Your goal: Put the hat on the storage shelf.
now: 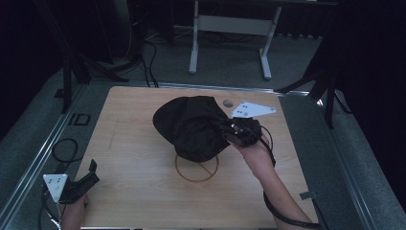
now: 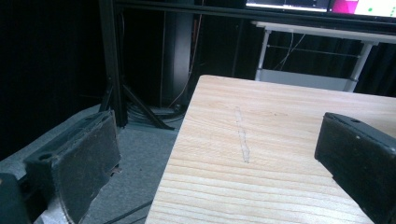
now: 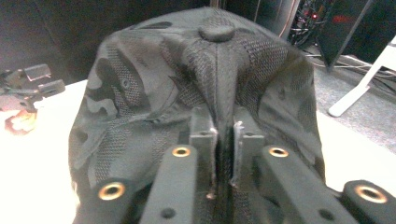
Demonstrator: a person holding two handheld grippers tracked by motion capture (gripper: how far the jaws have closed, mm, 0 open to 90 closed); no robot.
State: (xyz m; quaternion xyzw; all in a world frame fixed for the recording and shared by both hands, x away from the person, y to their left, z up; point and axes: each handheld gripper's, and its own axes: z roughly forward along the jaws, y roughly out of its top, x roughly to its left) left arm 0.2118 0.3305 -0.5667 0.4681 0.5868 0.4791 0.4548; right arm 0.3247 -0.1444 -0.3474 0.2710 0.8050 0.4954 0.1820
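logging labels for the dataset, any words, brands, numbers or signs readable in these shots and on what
No readable text in any view.
Black cap, clamped in the right tool: no logo or lettering that can be made out.
Screens behind the table in the left gripper view: bright patches, too blurred to read.
Brown circle mark on the table: a drawn ring with a line, no characters.

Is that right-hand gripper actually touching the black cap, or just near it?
Touching. In the right gripper view, the right gripper has its jaws closed on a pinched fold of the black cap, with fabric squeezed between them.
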